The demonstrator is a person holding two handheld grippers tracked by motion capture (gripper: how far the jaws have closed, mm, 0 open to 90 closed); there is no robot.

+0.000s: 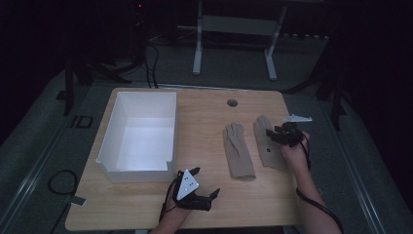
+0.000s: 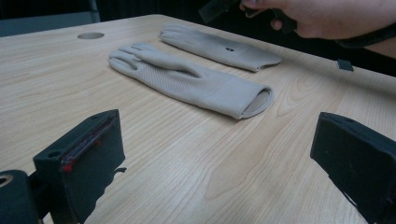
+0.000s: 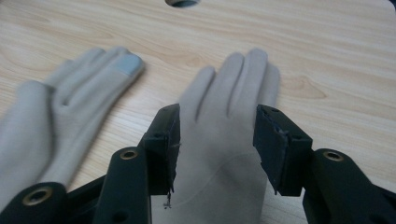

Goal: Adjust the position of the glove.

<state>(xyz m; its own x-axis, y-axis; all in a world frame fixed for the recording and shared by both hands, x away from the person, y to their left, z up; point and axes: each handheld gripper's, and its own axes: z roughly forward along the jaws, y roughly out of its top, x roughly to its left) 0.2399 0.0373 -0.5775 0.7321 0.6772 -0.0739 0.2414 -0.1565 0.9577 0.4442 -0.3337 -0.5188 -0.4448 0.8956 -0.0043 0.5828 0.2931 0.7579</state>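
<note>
Two gloves lying close: I'm lowering my half-open right gripper (image 3: 217, 149) over the right glove (image 3: 229, 140), risking snagging the left glove (image 3: 65, 116)

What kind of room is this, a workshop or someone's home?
Probably a lab or recording room, not a home. A plain wooden table stands on grey floor in a darkened space. A person works over it with a black gripper in each hand, and only two beige gloves and a white box are laid out.

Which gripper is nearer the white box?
Left. The left gripper sits just off the white box near corner; the right gripper is over the far glove.
</note>
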